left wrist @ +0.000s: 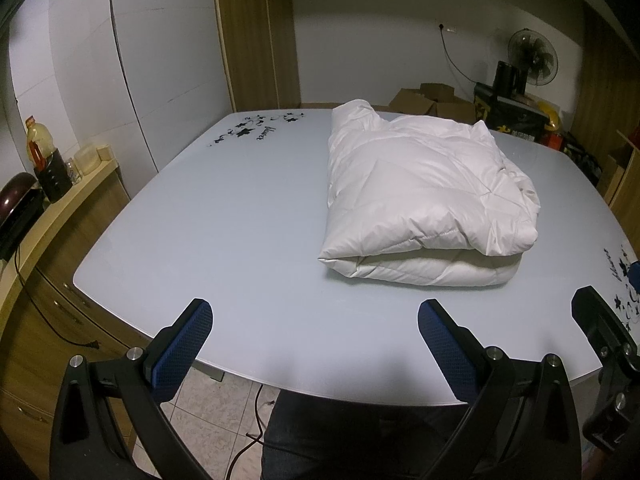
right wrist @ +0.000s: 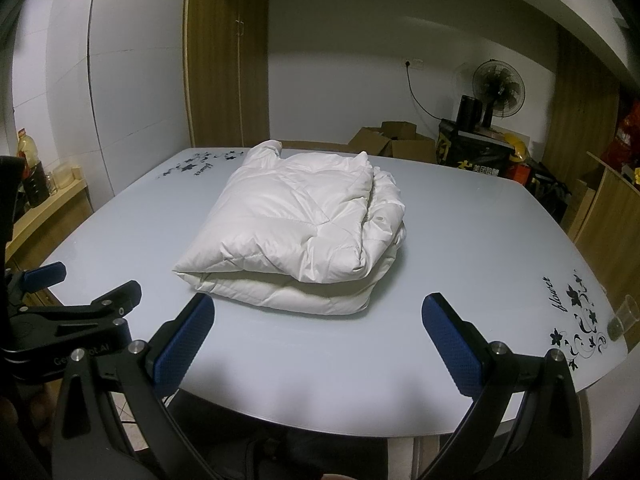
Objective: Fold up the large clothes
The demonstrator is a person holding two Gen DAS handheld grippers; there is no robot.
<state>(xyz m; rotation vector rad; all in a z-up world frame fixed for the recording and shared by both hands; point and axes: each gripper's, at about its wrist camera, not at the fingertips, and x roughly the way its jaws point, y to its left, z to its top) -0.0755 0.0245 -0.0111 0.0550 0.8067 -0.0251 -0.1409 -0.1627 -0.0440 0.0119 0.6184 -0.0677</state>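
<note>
A white padded jacket [left wrist: 424, 196] lies folded into a thick bundle on the pale glass table [left wrist: 224, 224]; it also shows in the right wrist view [right wrist: 296, 224]. My left gripper [left wrist: 316, 320] is open and empty, held over the table's near edge, left of and in front of the jacket. My right gripper [right wrist: 320, 316] is open and empty, just in front of the jacket's near edge. The left gripper [right wrist: 84, 284] shows at the left of the right wrist view, and one right finger [left wrist: 596, 312] at the right of the left wrist view.
A clear plastic cup [right wrist: 622, 318] stands near the table's right edge. A counter [left wrist: 52, 208] with bottles is on the left. Cardboard boxes [right wrist: 394, 144], a black bag [right wrist: 476, 156] and a fan [right wrist: 498, 88] stand behind the table.
</note>
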